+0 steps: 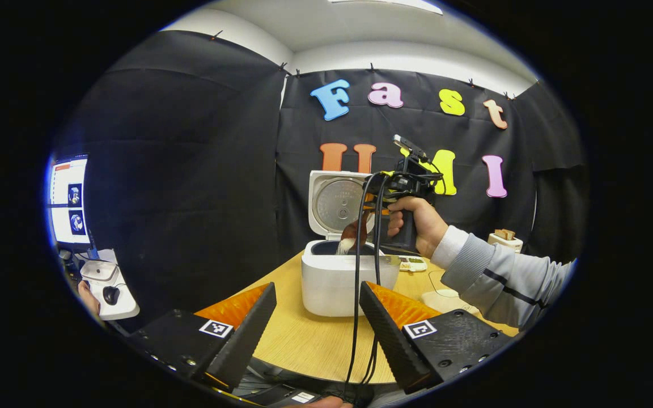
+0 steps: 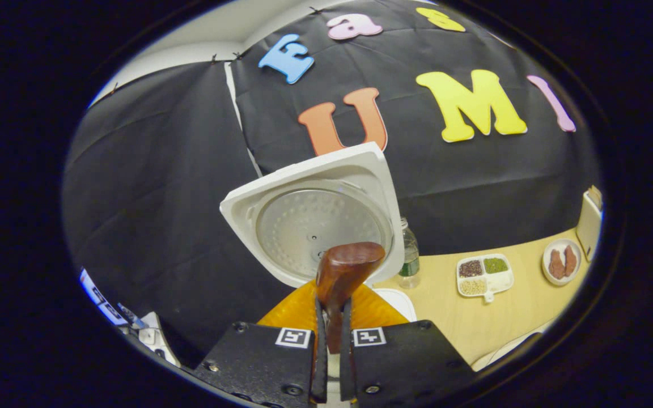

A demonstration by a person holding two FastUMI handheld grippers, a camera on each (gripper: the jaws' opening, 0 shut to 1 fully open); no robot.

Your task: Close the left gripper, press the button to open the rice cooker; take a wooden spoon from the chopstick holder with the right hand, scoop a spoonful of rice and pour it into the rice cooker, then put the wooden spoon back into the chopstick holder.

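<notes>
Rice cooker [image 1: 338, 283] sits center frame on wood surface [image 1: 304, 340], lid [image 1: 335, 204] up. Right hand-held gripper [image 2: 331, 340] clamped on wooden spoon [image 2: 344, 272] handle; in left gripper view spoon bowl tipped over pot opening, white grains at tip. Left hand-held gripper [image 1: 318, 317] fingers spread apart, holding nothing, lower frame.

A staged recording booth, not a real kitchen: black cloth walls [image 1: 190, 141] pinned under a white ceiling, a monitor [image 1: 68, 198] beside the wooden surface [image 1: 304, 334].
</notes>
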